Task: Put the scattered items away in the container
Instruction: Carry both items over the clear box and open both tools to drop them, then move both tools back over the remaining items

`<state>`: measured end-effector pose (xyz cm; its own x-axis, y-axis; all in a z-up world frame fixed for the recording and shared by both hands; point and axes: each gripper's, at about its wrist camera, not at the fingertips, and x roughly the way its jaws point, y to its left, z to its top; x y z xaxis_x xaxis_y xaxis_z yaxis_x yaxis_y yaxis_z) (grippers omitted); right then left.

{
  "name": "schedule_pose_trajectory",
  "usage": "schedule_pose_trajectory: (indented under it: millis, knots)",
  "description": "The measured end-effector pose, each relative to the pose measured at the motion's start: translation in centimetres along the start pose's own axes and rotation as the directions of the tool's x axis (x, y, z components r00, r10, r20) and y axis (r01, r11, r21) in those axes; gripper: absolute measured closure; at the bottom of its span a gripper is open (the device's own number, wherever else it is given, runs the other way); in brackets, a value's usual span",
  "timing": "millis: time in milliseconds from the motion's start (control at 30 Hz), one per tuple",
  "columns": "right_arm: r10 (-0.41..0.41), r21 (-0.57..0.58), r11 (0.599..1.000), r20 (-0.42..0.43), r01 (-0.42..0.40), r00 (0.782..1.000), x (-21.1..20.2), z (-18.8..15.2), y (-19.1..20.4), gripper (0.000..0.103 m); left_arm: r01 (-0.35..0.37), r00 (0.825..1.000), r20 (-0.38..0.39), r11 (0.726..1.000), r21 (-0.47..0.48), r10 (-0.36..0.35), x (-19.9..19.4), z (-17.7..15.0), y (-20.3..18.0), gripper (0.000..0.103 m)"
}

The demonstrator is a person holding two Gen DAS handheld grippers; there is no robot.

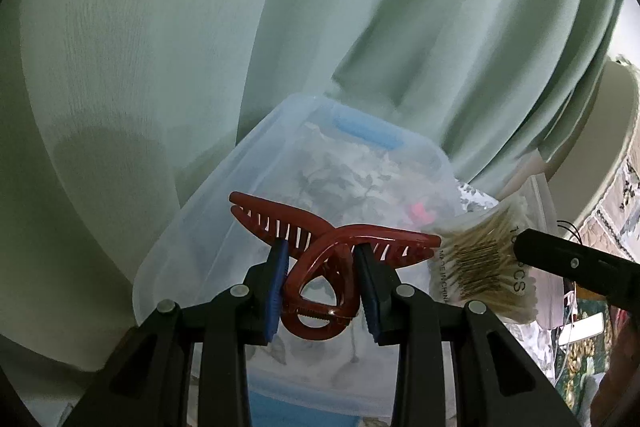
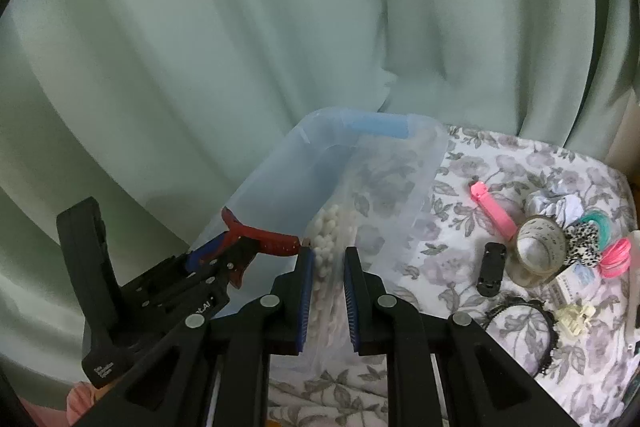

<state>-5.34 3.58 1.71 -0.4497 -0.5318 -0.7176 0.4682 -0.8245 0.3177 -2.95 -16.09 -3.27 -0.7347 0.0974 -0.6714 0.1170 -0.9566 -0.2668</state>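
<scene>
Red plastic fills the middle of the left wrist view: a hair claw clip [image 1: 320,259] is clamped at its looped handle end between the blue pads [image 1: 278,291] of the left gripper [image 1: 322,287], whose jaws are closed most of the way onto it. The clip hangs over the near edge of a clear plastic container [image 1: 224,195] with a blue handle [image 1: 368,133] on its far rim. Green curtain [image 1: 200,27] hangs behind. At the right, a clear bag of cotton swabs [image 1: 480,263] is held up by a black gripper tip, beside the container's right edge.

From the right wrist, the right gripper [image 2: 329,291] has its jaws nearly together, pinching the swab bag [image 2: 332,227], which hangs over the container's [image 2: 280,179] near right corner. The left gripper [image 2: 224,259] shows at the left with the red clip [image 2: 264,237] over the container's left wall. On the floral cloth [image 2: 460,163] to the right of the container lie a pink clip [image 2: 494,209], a black clip [image 2: 491,269], a tape roll [image 2: 538,247], hair ties [image 2: 616,257] and a black headband [image 2: 520,311], near the surface's right edge.
</scene>
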Motion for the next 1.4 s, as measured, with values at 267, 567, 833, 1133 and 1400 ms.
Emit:
schedule_pose_trajectory:
  millis: [267,567,833,1133,1400]
  knots:
    - [0.01,-0.004,1.0,-0.058,-0.01,0.998,2.6,0.0,0.2,0.086,0.018,0.998,-0.056,1.0,0.001,-0.018,1.7,-0.5,0.1,0.068]
    - [0.006,0.0,1.0,-0.1,-0.006,0.995,4.1,-0.2,0.0,0.083,0.007,0.998,-0.067,1.0,0.014,-0.006,2.1,-0.4,0.1,0.066]
    - [-0.009,-0.009,1.0,-0.107,0.008,0.994,4.2,-0.5,0.1,0.075,0.008,0.998,-0.059,1.0,0.016,-0.007,1.7,-0.2,-0.1,0.05]
    - [-0.01,0.0,1.0,-0.083,0.01,0.996,2.7,-1.0,-0.1,0.071,0.01,0.999,-0.045,0.999,0.031,-0.009,0.5,-0.1,-1.0,0.045]
    - [-0.004,0.016,1.0,-0.044,0.005,0.999,0.4,-1.7,-0.6,0.071,-0.003,1.0,-0.007,0.998,0.066,0.003,-2.0,-0.2,-3.0,0.04]
